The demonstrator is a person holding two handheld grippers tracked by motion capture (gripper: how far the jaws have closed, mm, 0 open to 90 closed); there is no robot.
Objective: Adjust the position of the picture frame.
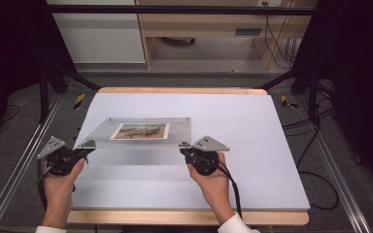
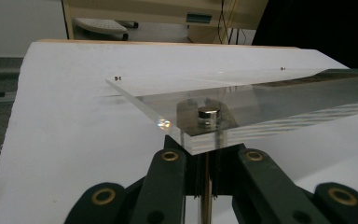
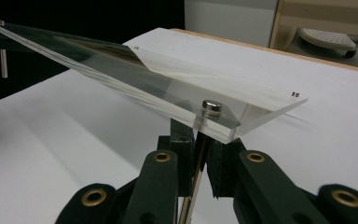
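Two grippers, left (image 1: 88, 145) and right (image 1: 184, 145), clamp the frame's (image 1: 141, 132) near corners at 7 and 5 o'clock, lifting it tilted above the table (image 1: 252, 126); uneven pulling could slip a corner free.

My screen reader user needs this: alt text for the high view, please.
Two hand-held grippers, left gripper and right gripper, each clamp a near corner of a clear acrylic photo frame above a white table.
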